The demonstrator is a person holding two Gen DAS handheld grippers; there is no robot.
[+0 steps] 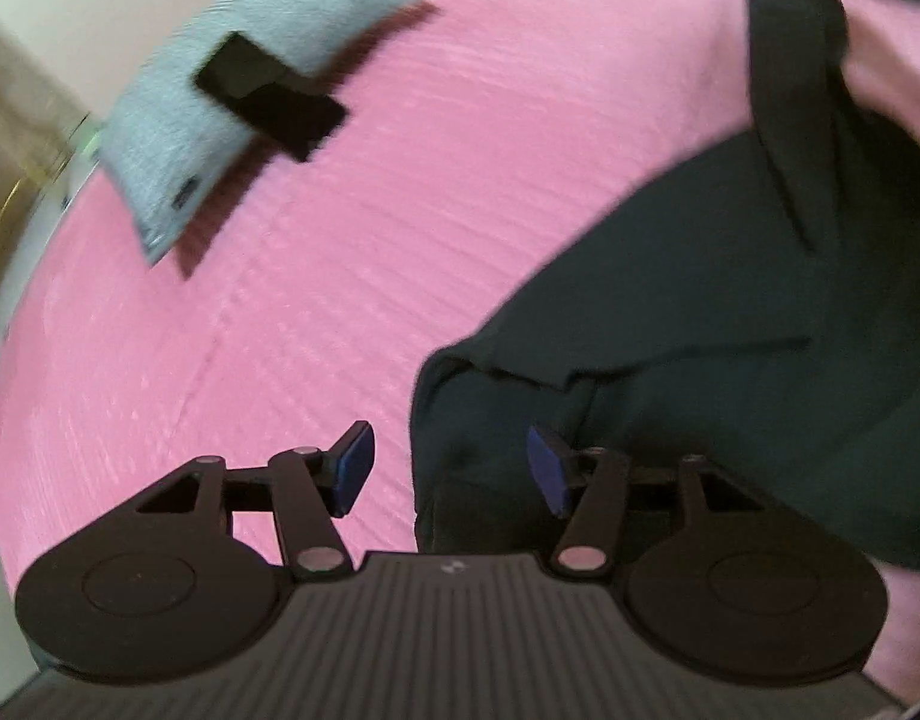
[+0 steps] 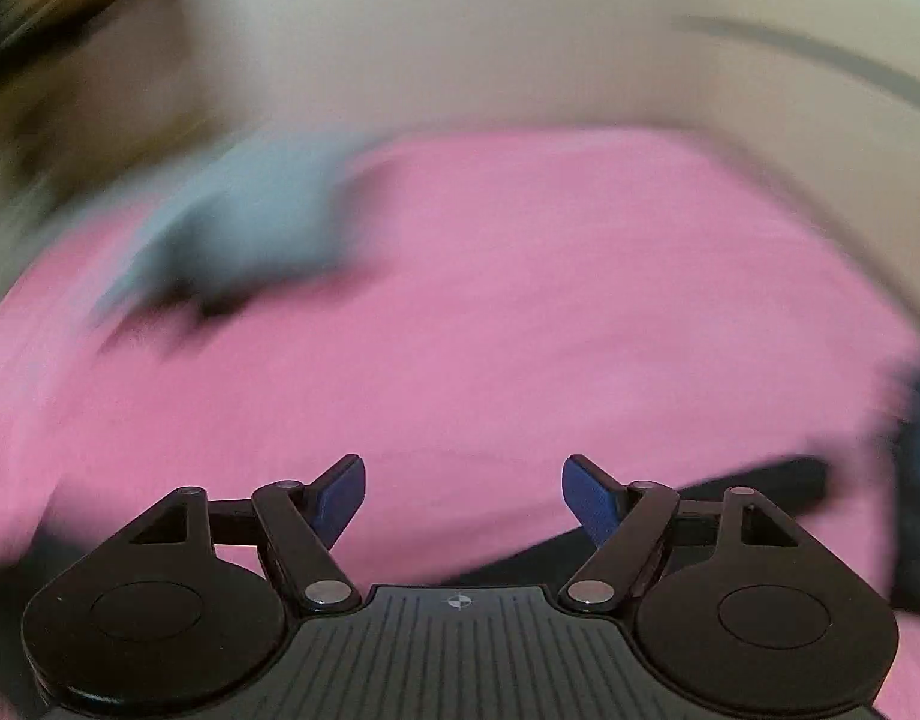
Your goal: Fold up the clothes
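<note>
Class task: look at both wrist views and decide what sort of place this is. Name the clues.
Probably a bedroom at home: a wide pink ribbed bedspread covers the whole work surface, a dark green garment and a folded grey one lie on it, and a pale wall stands behind.

My right-wrist view is motion-smeared: folded grey-blue fabric item [image 2: 244,222] has no readable outline. Dark green crumpled garment [image 1: 730,372] is cut off at right edge in my left-wrist view, extent unkn.
</note>
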